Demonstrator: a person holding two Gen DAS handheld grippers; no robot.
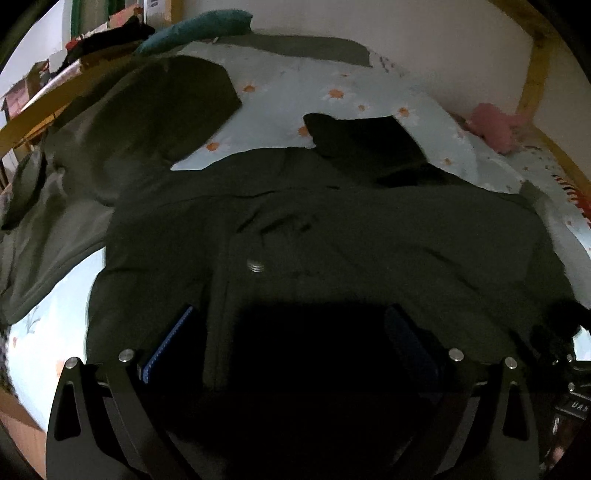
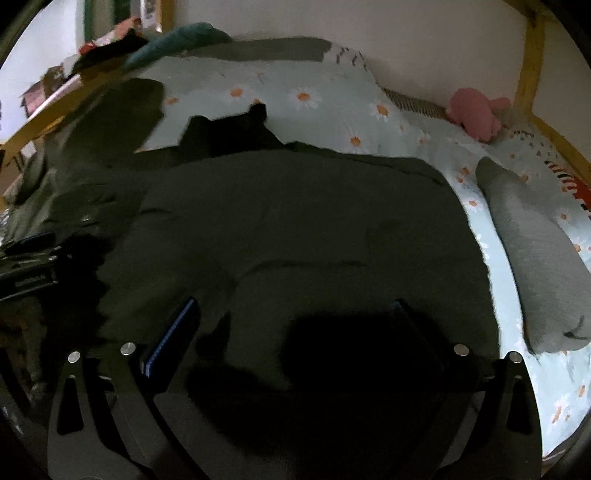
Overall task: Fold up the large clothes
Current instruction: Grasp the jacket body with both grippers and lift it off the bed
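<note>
Two handheld grippers are hovering side by side over a dark olive jacket [image 1: 332,229] that is lying spread across a bed covered by a pale blue daisy-print sheet [image 1: 295,96]. The left gripper [image 1: 291,339] is standing wide apart, its blue-padded fingers [image 1: 168,341] straddling the jacket's near edge without clamping any fabric; a metal snap button [image 1: 255,266] is showing just ahead of them. The right gripper [image 2: 295,336] is likewise spread wide over the jacket's broad dark panel, with nothing between its jaws. In the left wrist view, one sleeve [image 1: 162,107] is stretching toward the far left of the bed, while a darker, nearly black part of the garment [image 1: 365,144] is lying at its far edge; whether this is a collar or a hood cannot be told. A grey fabric item [image 2: 532,254] is resting on the sheet just beside the jacket's right edge, a pink plush toy [image 2: 474,114] is sitting near the wall by the yellow wooden bed frame [image 2: 532,55], and a teal cloth [image 1: 195,29] is lying at the far end.
</note>
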